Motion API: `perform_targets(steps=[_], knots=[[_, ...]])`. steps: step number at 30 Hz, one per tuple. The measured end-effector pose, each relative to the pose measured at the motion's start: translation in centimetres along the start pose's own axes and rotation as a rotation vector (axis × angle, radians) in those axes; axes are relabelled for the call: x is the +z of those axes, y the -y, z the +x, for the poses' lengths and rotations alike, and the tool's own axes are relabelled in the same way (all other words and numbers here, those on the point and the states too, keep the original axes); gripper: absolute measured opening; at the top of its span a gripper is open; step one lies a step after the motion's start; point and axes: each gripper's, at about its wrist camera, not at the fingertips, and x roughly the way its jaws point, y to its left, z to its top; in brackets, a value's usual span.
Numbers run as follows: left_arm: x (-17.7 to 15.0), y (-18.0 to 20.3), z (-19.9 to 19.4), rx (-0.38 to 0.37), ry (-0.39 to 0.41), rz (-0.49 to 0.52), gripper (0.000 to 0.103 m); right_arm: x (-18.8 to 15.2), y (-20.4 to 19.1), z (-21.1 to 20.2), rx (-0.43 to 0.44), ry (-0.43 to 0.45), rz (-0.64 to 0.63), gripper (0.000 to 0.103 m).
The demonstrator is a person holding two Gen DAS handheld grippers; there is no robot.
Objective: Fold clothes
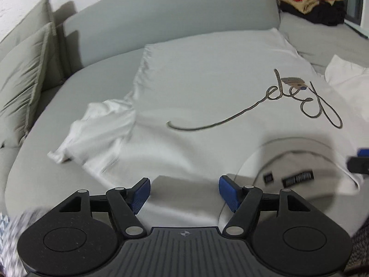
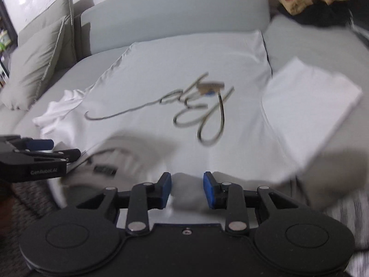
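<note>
Grey sofa [image 1: 161, 11] carries the white T-shirt [image 1: 207, 80] spread flat, collar at the near edge. Both my left claw [image 1: 183, 194] and right claw [image 2: 187, 190] hang open, empty, over the shoulders. Blur probably hides wrinkles; grabbing one layer would skew the fold.

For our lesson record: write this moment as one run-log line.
white T-shirt: spread flat on sofa | left gripper: open, empty | right gripper: open, empty

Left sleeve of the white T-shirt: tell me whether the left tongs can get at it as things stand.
Probably yes. The sleeve lies spread on the sofa, nothing on it. The left tongs stand open and empty near the collar, with only flat shirt between.
</note>
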Motion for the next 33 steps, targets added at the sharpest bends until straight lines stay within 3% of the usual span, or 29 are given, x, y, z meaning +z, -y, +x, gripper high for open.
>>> perform_targets(steps=[5, 8, 13, 16, 19, 22, 23, 24, 27, 31, 33], knots=[[0.0, -1.2, -1.3, -0.111, 0.053, -0.086, 0.073, -1.6, 2.3, -0.8, 0.067, 0.064, 0.167, 0.031], [1.1, -0.4, -0.4, -0.119, 0.067, -0.058, 0.076, -1.2, 1.8, -0.3, 0.080, 0.101, 0.132, 0.020], [1.0, 1.3, 1.4, -0.144, 0.038, -0.046, 0.073, -0.5, -0.2, 1.9, 0.129, 0.059, 0.072, 0.020], [0.8, 1.0, 1.6, -0.171, 0.031, -0.070, 0.078, -0.7, -0.6, 2.3, 0.131, 0.051, 0.051, 0.020], [1.5, 0.5, 2.0, -0.182, -0.004, -0.090, 0.084, -0.4, 0.4, 2.4, 0.166, 0.048, 0.114, 0.021], [2.5, 0.2, 1.5, -0.183, 0.001, -0.094, 0.082, 0.2, 1.5, 1.3, 0.175, 0.086, 0.169, 0.034], [2.9, 0.0, 1.2, -0.185, 0.015, -0.098, 0.082, 0.4, 1.9, 0.8, 0.175, 0.104, 0.183, 0.045], [3.3, -0.2, 1.0, -0.192, 0.029, -0.102, 0.082, 0.9, 2.9, 0.1, 0.156, 0.130, 0.215, 0.053], [4.6, -0.7, 1.7, -0.223, 0.014, -0.112, 0.081, 2.2, 5.9, -2.0, 0.101, 0.210, 0.311, 0.066], [3.7, -0.4, 4.2, -0.234, -0.056, -0.083, 0.083, 3.4, 12.3, -3.2, 0.048, 0.290, 0.555, 0.067], [3.1, 0.1, 4.2, -0.211, -0.021, -0.056, 0.088, 3.6, 15.3, -3.5, 0.018, 0.329, 0.656, 0.060]])
